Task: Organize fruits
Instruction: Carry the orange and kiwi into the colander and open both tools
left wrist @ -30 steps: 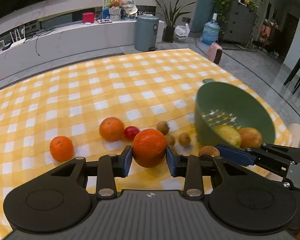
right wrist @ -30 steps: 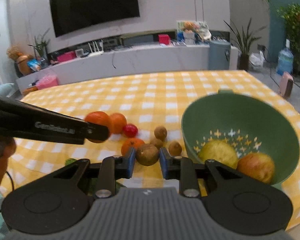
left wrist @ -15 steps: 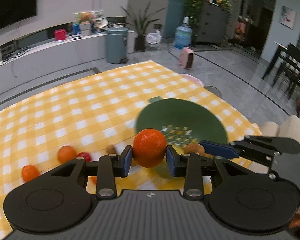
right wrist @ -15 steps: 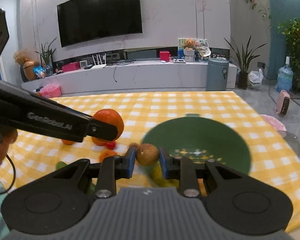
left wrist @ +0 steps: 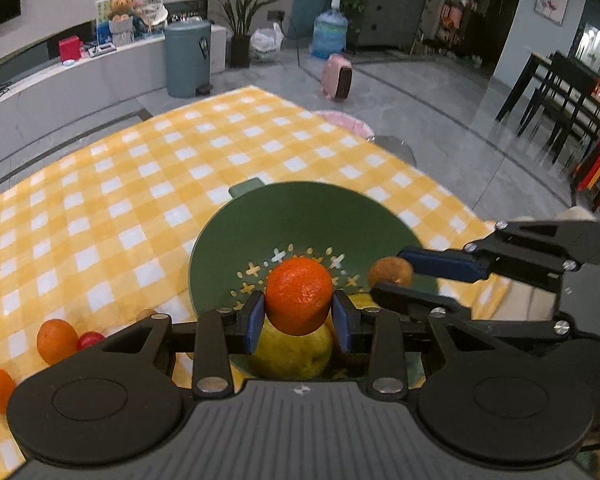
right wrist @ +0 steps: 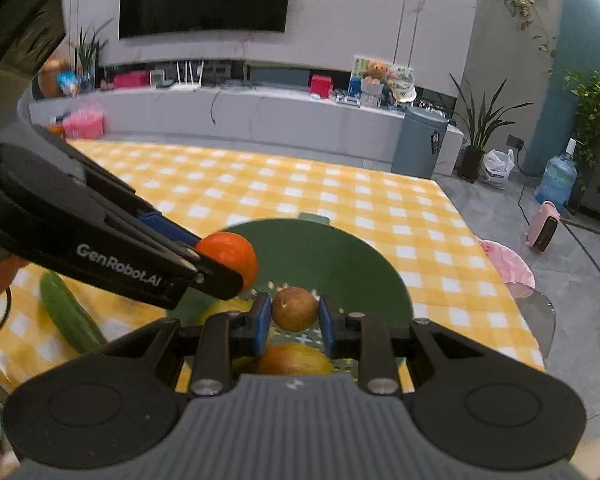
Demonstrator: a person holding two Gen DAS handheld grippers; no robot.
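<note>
Drop step — left gripper (left wrist: pixel 299 316) pinched an orange (left wrist: pixel 299 295), right gripper (right wrist: pixel 293 322) pinched a small brown fruit (right wrist: pixel 294 308), both above the green bowl (left wrist: pixel 300 216). Next: release both inside.

The far half of the table (left wrist: pixel 148 168) lay bare. Inside the green bowl (left wrist: pixel 312 208) a pear (left wrist: pixel 292 354) and apple (right wrist: pixel 294 356) filled the near side, the perforated far side stayed free. A cucumber (right wrist: pixel 70 312) and loose oranges (left wrist: pixel 56 340) blocked the table's left.

The bowl (left wrist: pixel 236 240) sits on the table (left wrist: pixel 100 184) near its right edge, with a pear (left wrist: pixel 292 354) inside. Left of the bowl lie two oranges (left wrist: pixel 56 340) (a cucumber (right wrist: pixel 70 314) nearer the front).
</note>
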